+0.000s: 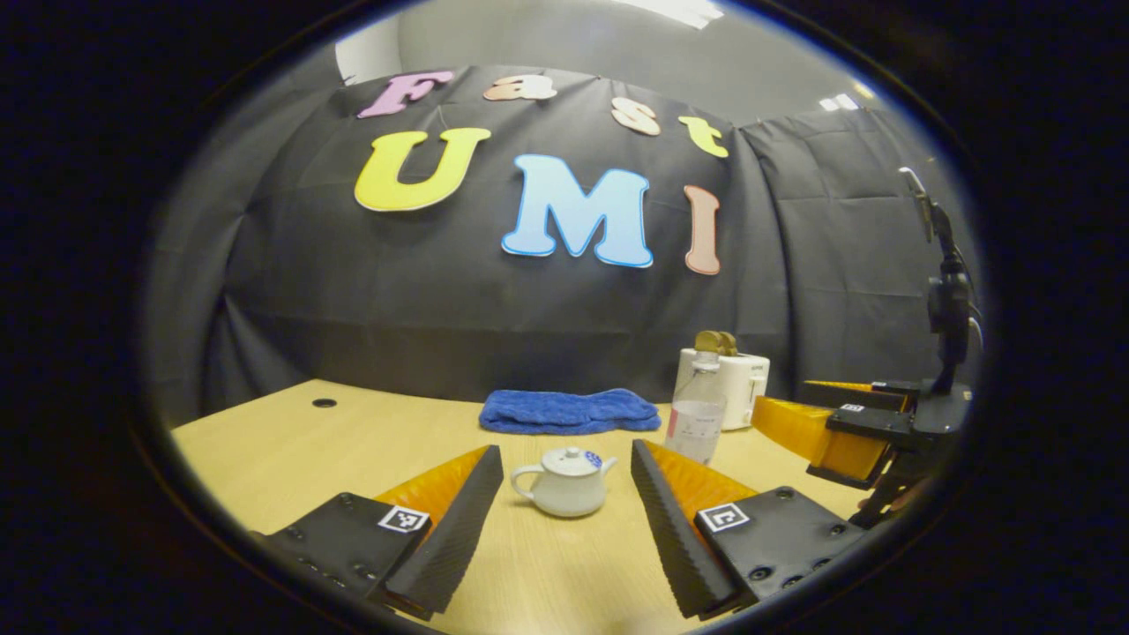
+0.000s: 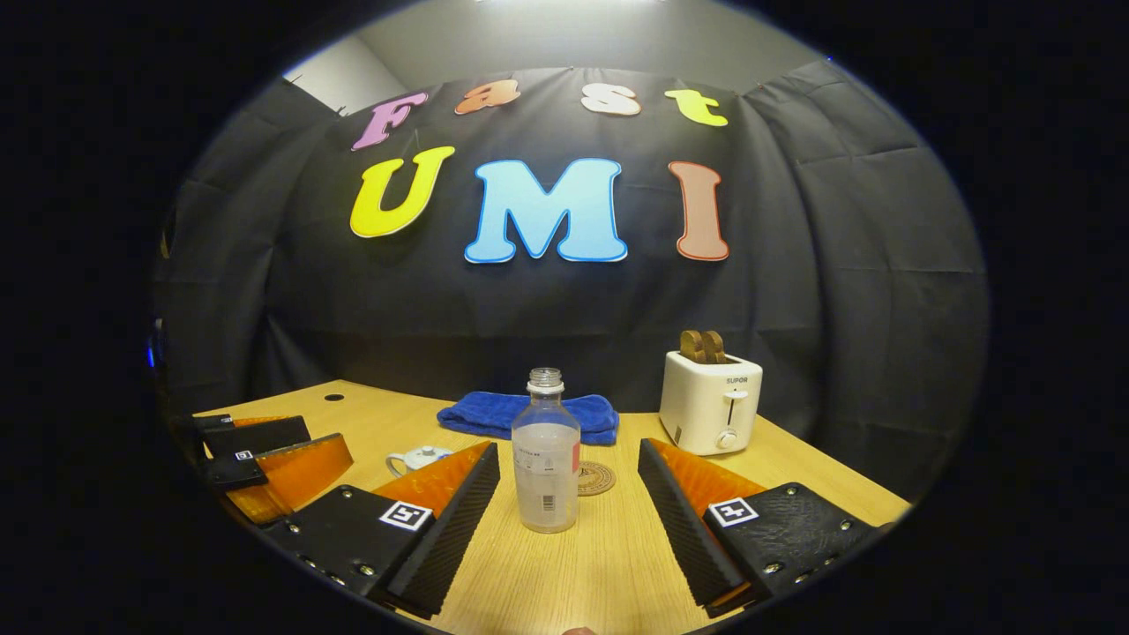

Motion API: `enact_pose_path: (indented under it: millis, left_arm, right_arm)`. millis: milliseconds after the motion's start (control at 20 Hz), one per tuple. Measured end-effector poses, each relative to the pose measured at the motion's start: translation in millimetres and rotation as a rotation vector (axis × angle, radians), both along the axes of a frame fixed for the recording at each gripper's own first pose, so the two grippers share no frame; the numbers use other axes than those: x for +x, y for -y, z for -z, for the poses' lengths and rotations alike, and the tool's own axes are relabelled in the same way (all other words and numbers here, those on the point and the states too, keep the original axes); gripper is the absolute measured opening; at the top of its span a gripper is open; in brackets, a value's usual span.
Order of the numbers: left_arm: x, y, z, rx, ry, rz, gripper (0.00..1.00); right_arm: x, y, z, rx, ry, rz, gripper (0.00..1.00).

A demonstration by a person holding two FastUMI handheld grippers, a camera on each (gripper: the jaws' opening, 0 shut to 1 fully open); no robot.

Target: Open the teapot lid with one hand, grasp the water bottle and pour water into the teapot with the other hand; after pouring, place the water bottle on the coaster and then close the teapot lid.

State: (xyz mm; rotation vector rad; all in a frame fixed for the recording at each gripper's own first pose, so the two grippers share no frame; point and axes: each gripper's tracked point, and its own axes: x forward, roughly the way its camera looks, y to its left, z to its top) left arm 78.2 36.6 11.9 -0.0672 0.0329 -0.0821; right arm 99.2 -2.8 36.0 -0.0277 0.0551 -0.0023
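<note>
Hidden and cut-off parts

In the right gripper view, the teapot point(image 2: 418, 459) sits half hidden behind the left-hand finger point(image 2: 445, 520), and the coaster point(image 2: 596, 478) is partly covered by the water bottle point(image 2: 546, 454) between the fingers. In the left gripper view, the toaster point(image 1: 739, 388) stands partly behind the bottle.

Bare table point(image 2: 564, 573) before bottle point(image 2: 546, 459), toaster point(image 2: 711, 401) beside coaster point(image 2: 596, 478)

Table point(image 2: 617, 564): teapot point(image 1: 566, 481), bottle point(image 2: 546, 459), towel point(image 2: 529, 414).

Glossy ceramic teapot point(image 1: 567, 481), clear plastic bottle point(image 2: 546, 463), matt wood-grain table point(image 2: 609, 564).
</note>
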Motion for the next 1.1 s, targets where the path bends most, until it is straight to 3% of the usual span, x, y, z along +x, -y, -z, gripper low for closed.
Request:
enact_pose_path:
  millis: [200, 350, 800, 1100]
  left_arm:
    - [27, 13, 4, 0.053, -0.017, 0.043, 0.94]
    - [47, 11, 13, 0.081, -0.042, 0.033, 0.96]
    - [100, 9, 34, 0.113, -0.084, 0.064, 0.96]
    - [124, 15, 46, 0.126, -0.093, 0.097, 0.96]
  right_arm:
    - [22, -7, 10, -0.002, -0.038, -0.01, 0.98]
    - [37, -11, 20, -0.01, -0.063, -0.013, 0.98]
    - [83, -7, 45, 0.099, -0.129, -0.005, 0.98]
    - [96, -6, 68, 0.093, -0.177, 0.007, 0.98]
